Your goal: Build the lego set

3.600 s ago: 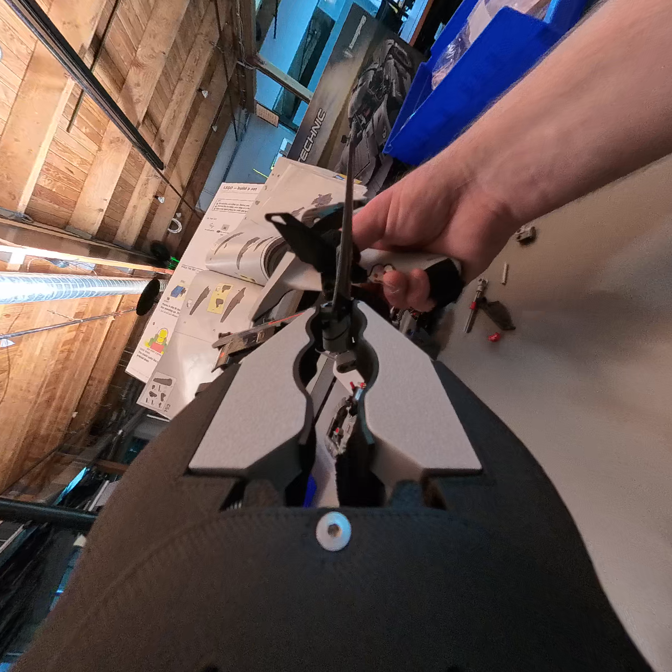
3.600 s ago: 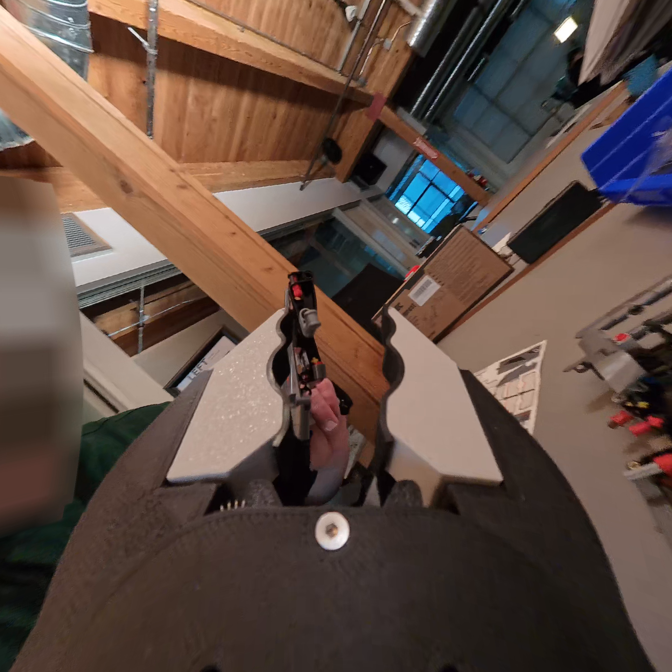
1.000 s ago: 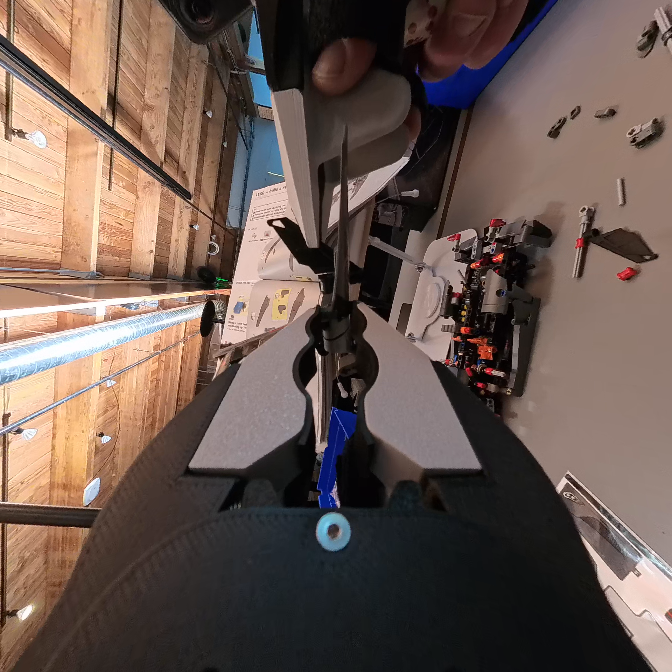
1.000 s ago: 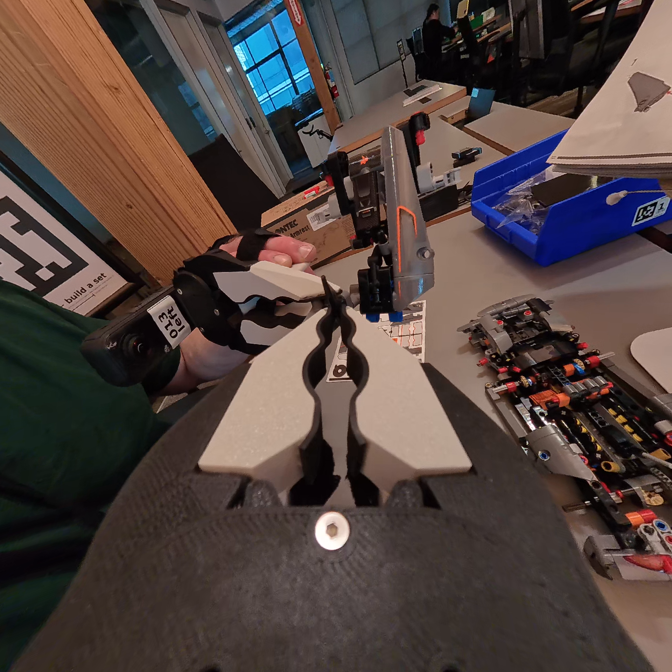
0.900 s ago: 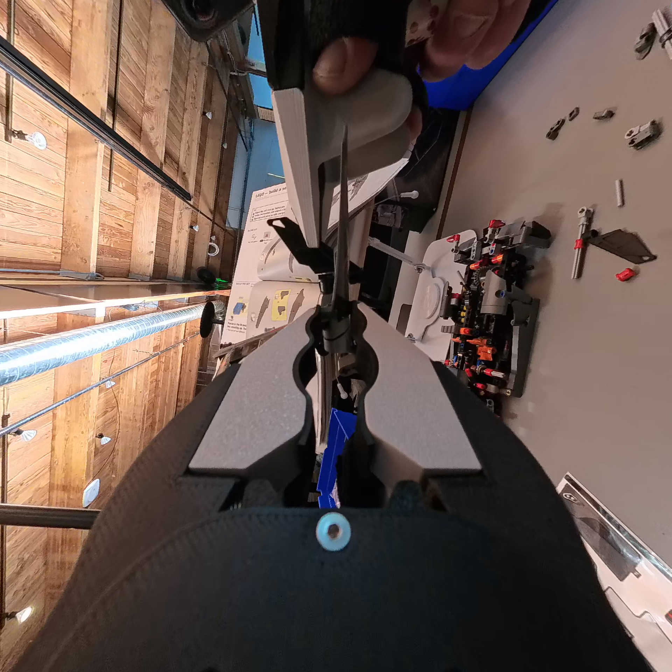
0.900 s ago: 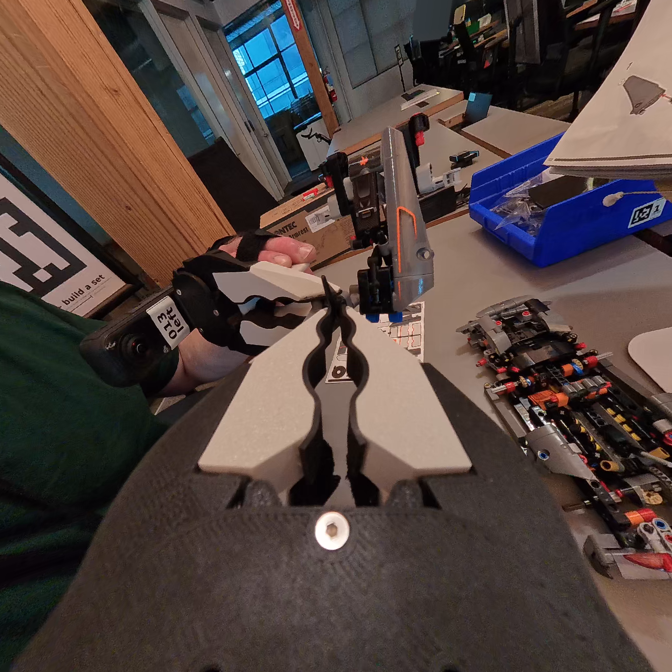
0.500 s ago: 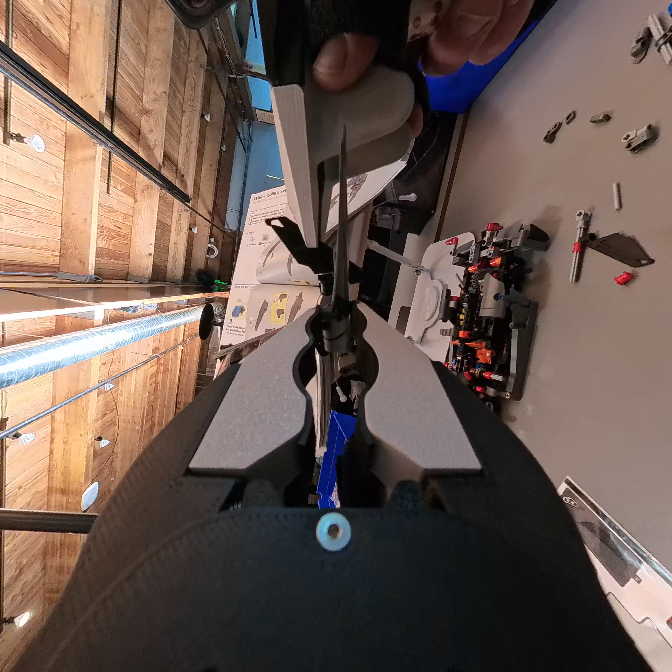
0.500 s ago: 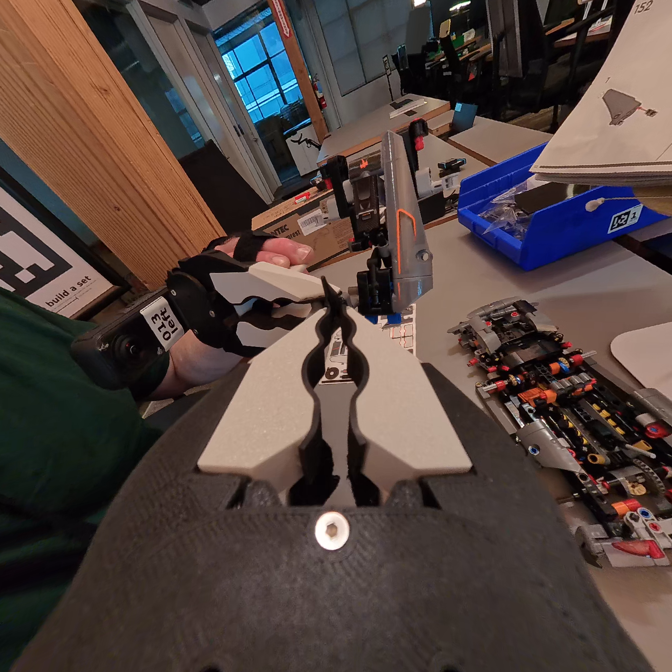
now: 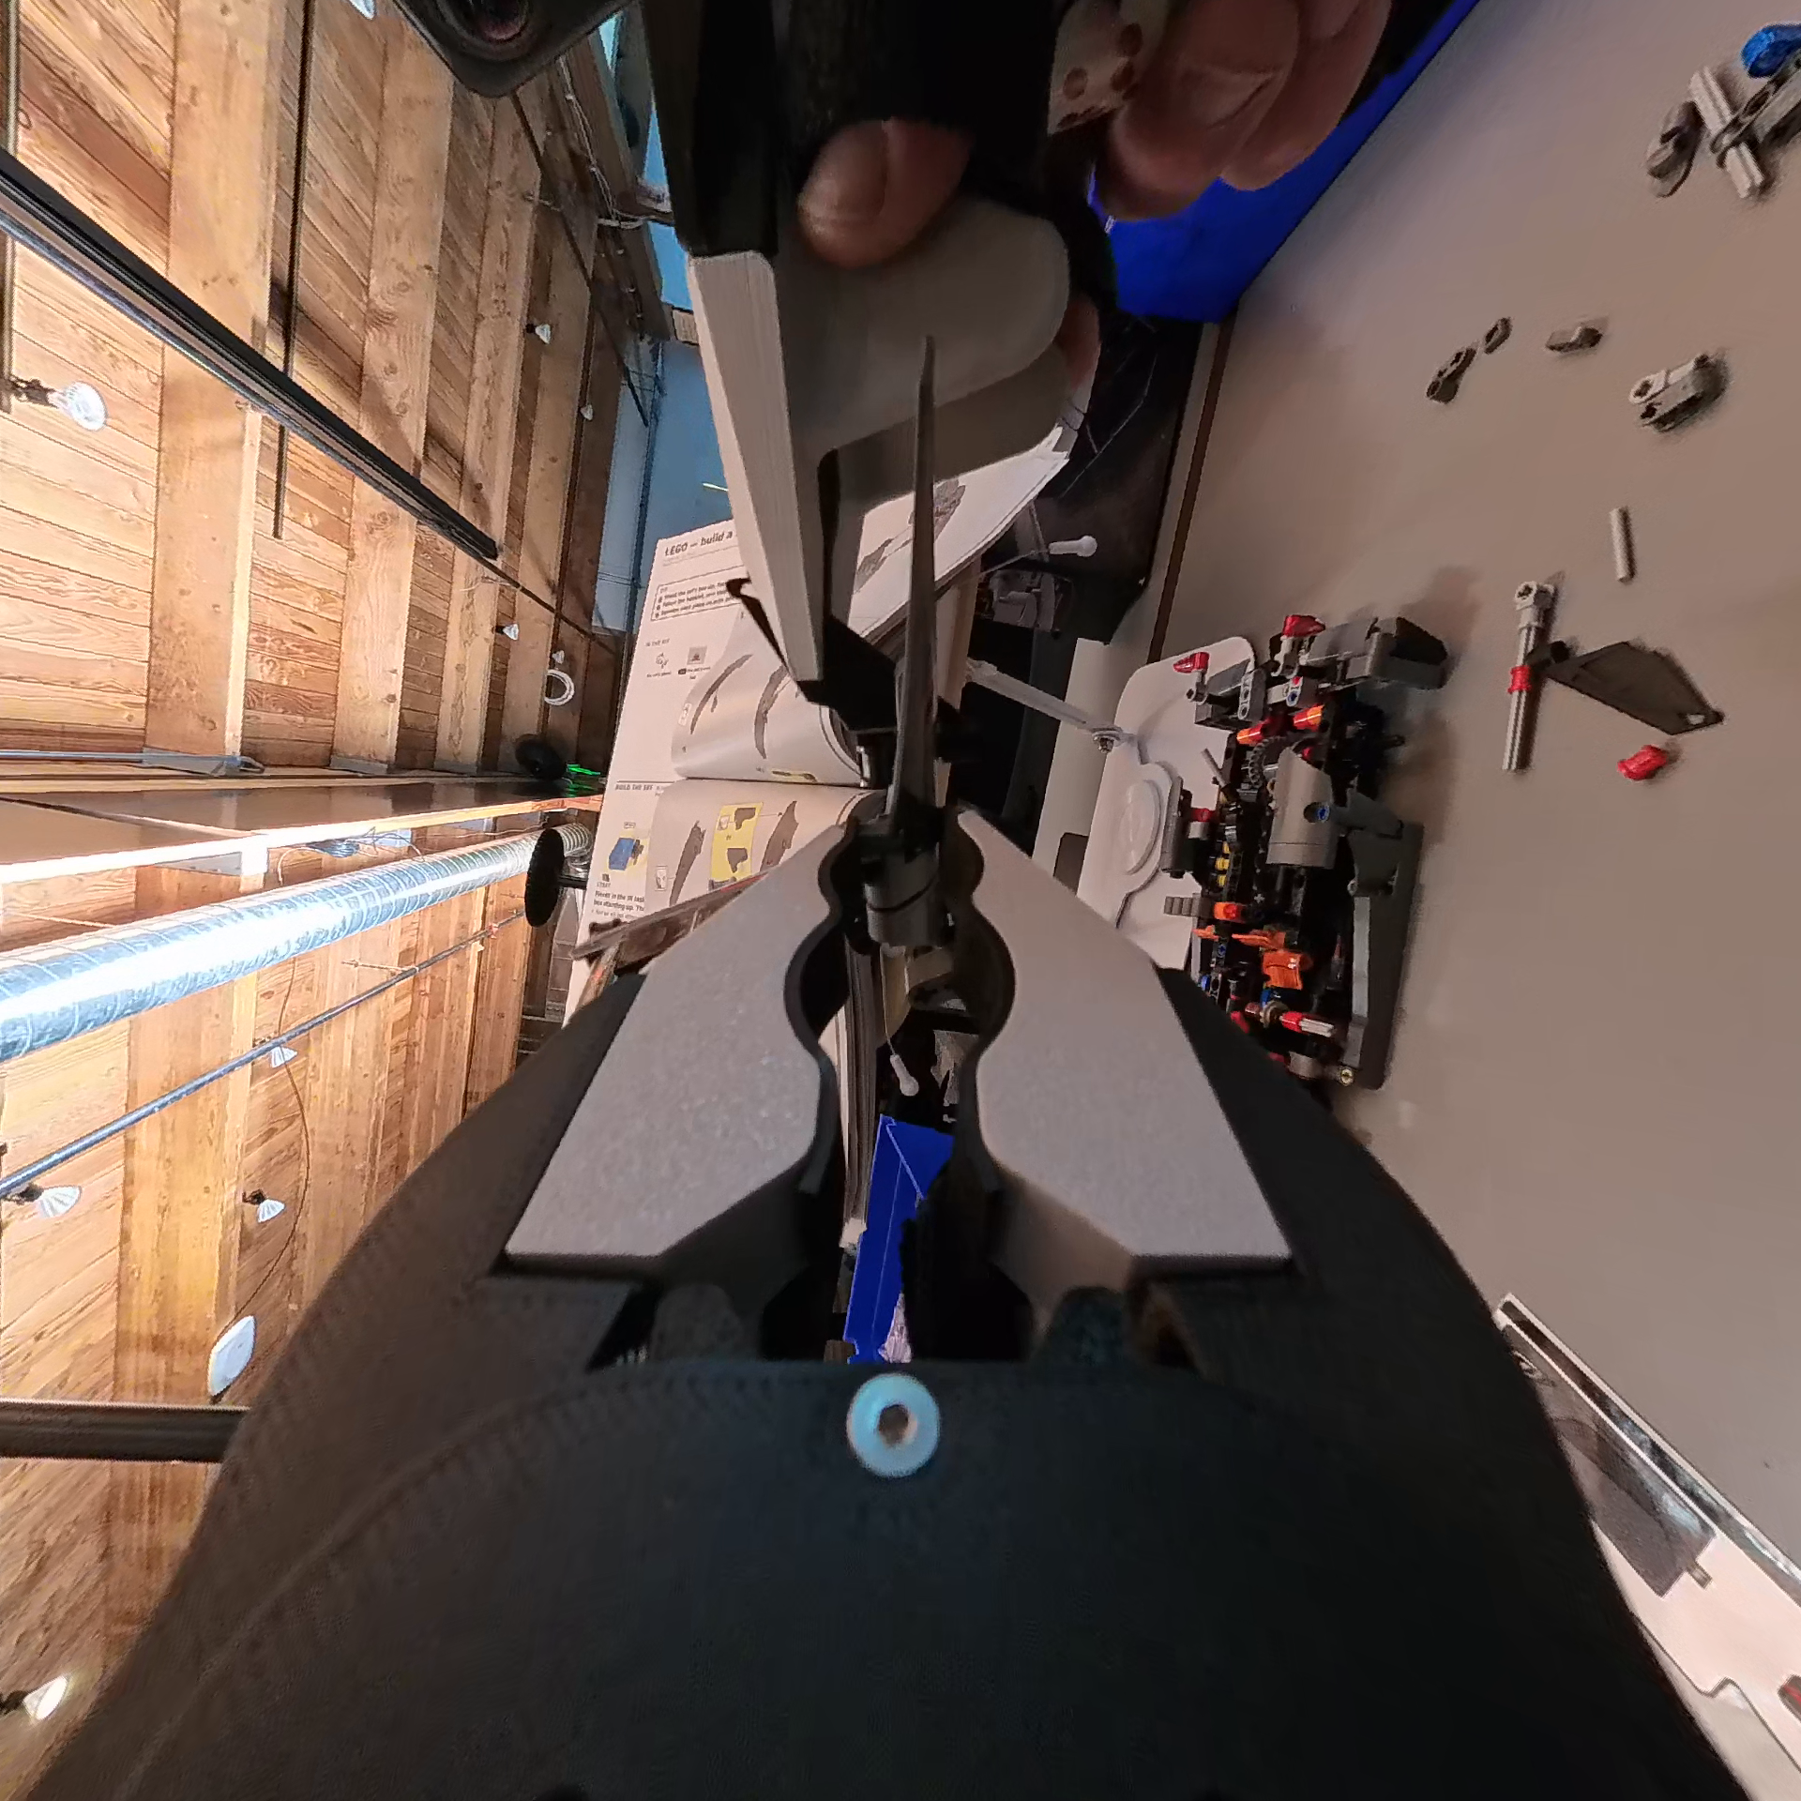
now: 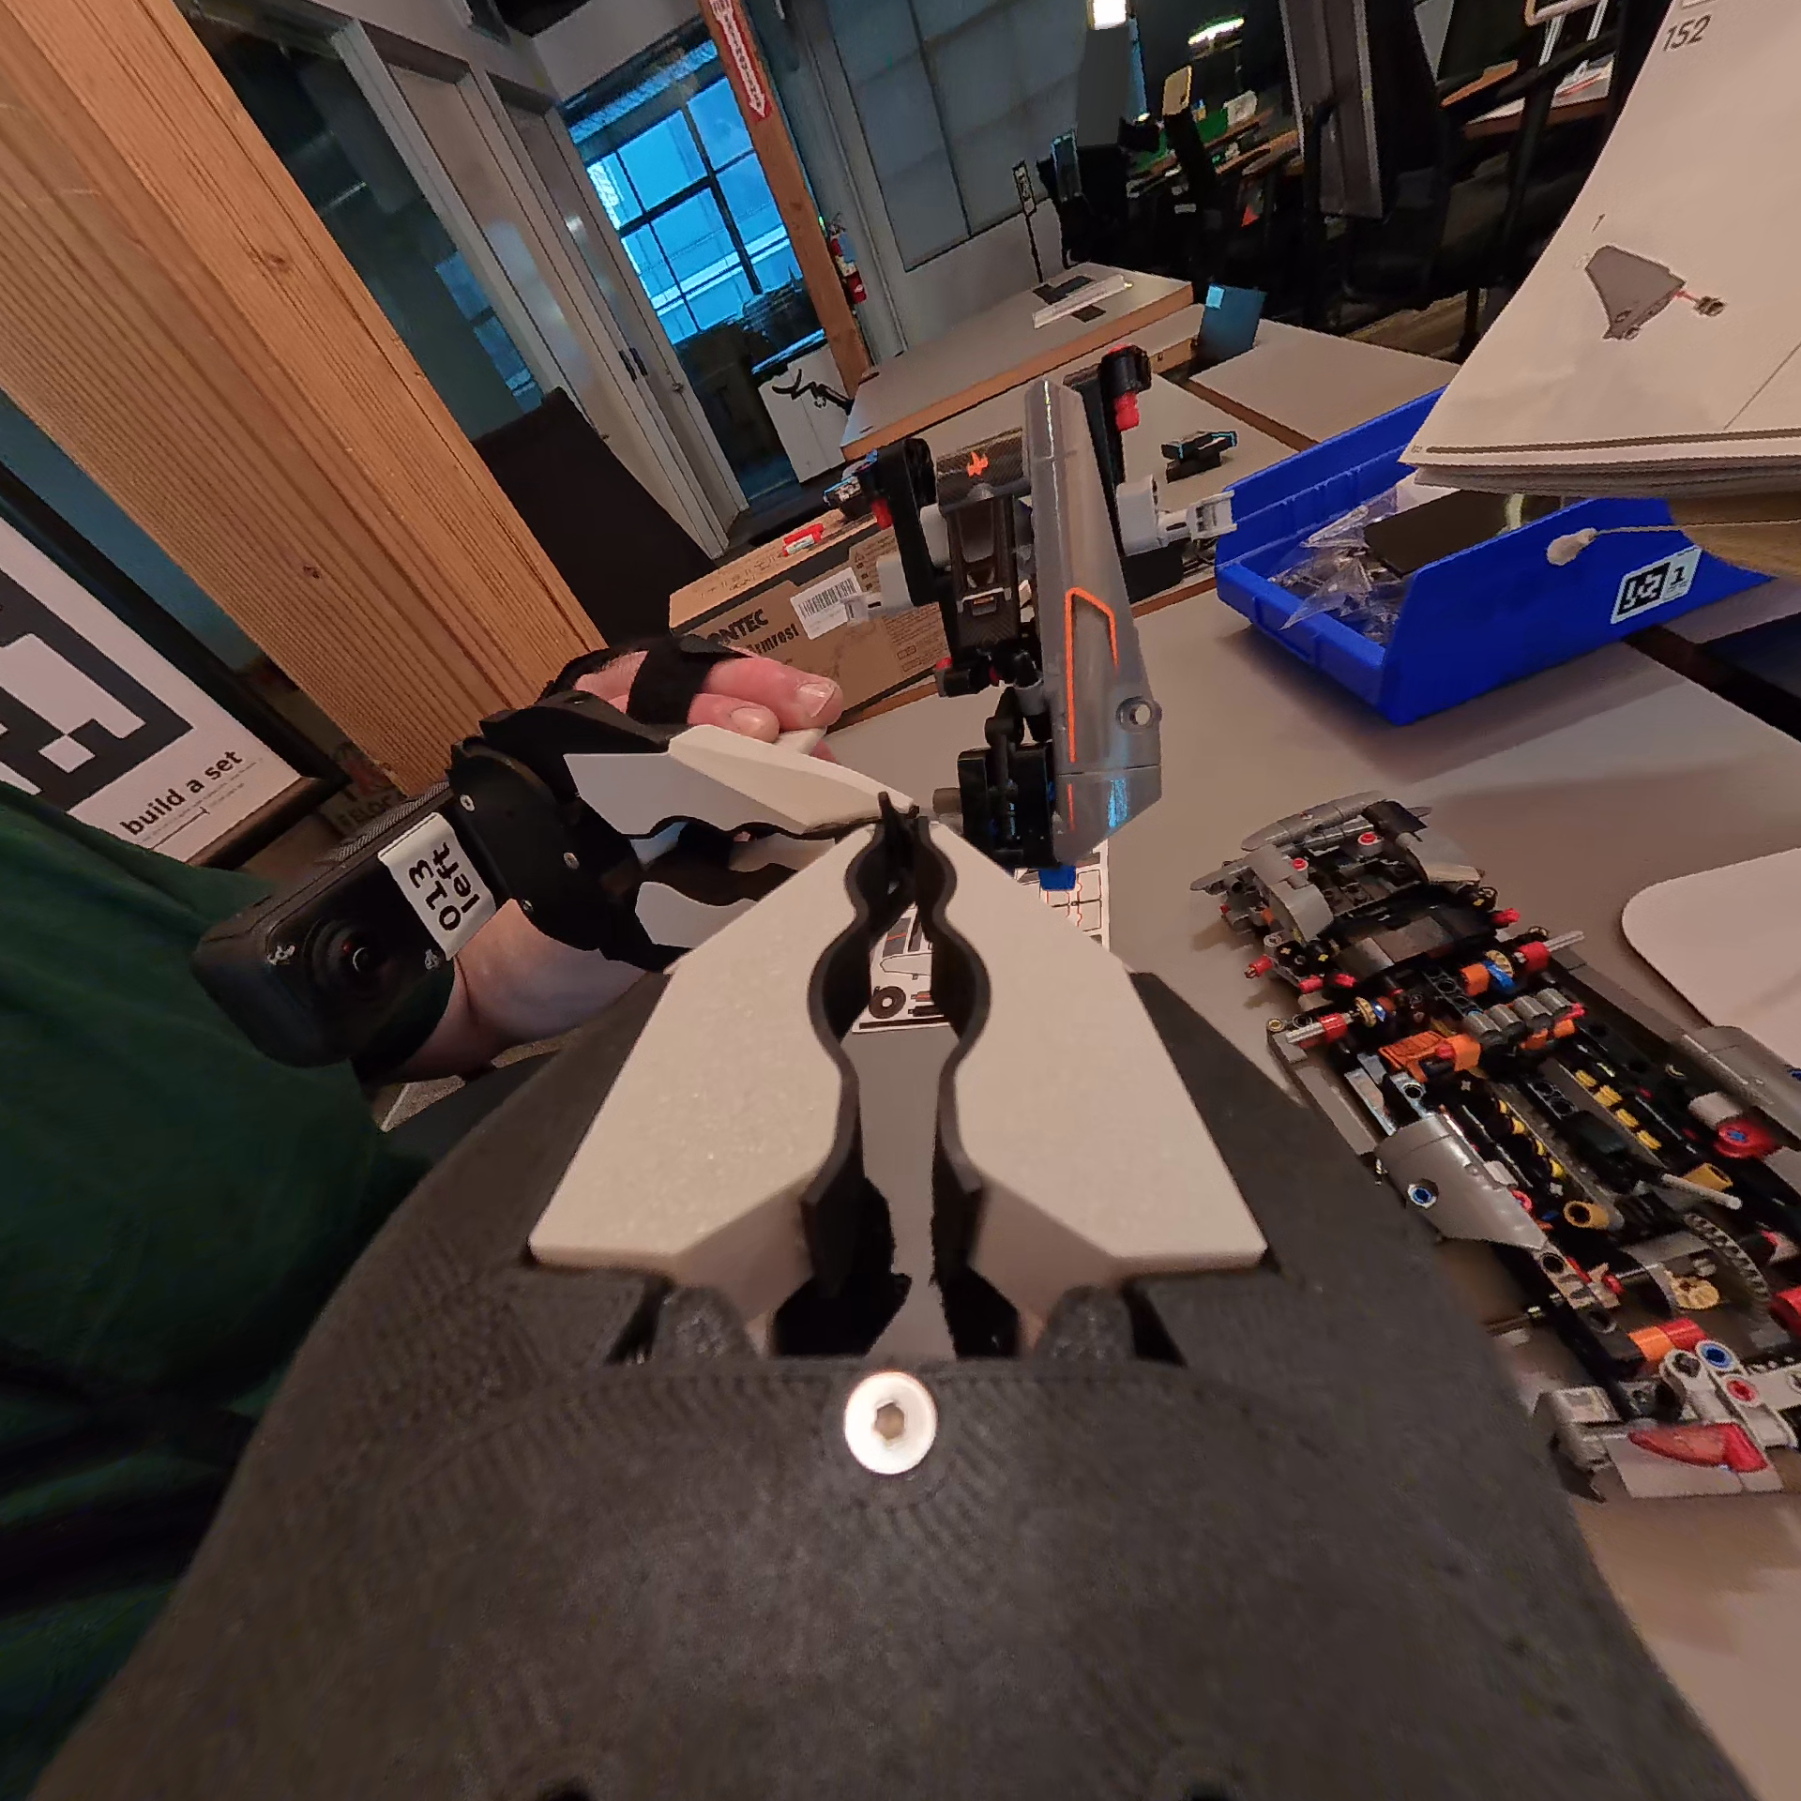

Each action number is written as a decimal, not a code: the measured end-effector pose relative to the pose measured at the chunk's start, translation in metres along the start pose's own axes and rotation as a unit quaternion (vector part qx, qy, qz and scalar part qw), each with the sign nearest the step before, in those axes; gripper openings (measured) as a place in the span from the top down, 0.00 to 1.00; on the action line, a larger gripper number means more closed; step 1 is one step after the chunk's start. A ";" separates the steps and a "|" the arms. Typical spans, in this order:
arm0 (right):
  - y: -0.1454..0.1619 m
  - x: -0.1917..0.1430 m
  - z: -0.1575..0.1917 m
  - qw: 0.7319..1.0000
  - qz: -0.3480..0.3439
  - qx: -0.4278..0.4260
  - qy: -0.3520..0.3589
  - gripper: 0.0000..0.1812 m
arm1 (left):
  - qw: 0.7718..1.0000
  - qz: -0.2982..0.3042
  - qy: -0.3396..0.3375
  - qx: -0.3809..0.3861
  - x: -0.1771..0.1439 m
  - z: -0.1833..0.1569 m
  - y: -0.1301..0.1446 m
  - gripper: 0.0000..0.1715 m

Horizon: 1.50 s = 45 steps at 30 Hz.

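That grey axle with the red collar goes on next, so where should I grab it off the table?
Pinch the grey axle across its plain end, beyond the red collar from its knobbed head, coming straight down. It lies flat on the table, and the dark triangular panel sits against it near the collar, so that end looks freest.

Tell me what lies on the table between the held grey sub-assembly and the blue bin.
Right wrist view: bare grey table separates the sub-assembly, held by the left gripper, from the blue bin.

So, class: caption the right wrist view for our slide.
Right gripper pinches a small black piece beside the grey sub-assembly held by the left gripper.
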State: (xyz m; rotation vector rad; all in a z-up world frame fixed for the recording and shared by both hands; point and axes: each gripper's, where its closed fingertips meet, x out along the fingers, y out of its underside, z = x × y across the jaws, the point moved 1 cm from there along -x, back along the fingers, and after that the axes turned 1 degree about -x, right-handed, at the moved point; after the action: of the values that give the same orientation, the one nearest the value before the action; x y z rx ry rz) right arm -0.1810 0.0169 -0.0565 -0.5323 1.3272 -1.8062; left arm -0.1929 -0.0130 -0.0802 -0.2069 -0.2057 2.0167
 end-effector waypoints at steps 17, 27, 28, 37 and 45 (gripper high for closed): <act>-0.003 -0.008 -0.003 1.000 -0.016 0.026 -0.001 0.92 | 1.000 -0.001 -0.002 0.000 -0.001 0.000 -0.001 0.93; 0.008 0.004 -0.001 1.000 0.007 0.021 0.006 1.00 | 1.000 -0.003 0.001 -0.012 -0.004 -0.006 -0.003 0.93; 0.010 0.006 -0.002 1.000 0.007 0.025 0.008 1.00 | 1.000 -0.002 0.006 -0.013 -0.004 -0.009 -0.002 0.93; 0.048 0.019 -0.013 0.997 0.025 0.076 0.018 1.00 | 0.997 -0.007 0.041 -0.070 -0.011 -0.052 0.002 0.91; 0.083 0.030 -0.023 0.991 0.033 0.125 0.020 1.00 | 0.991 0.004 0.066 -0.119 -0.014 -0.088 0.013 0.90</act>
State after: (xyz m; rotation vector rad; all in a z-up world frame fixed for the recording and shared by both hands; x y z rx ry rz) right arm -0.1851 -0.0032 -0.1457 -0.3139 1.1104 -1.9017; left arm -0.1768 -0.0266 -0.1682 -0.4922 -0.3623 1.9764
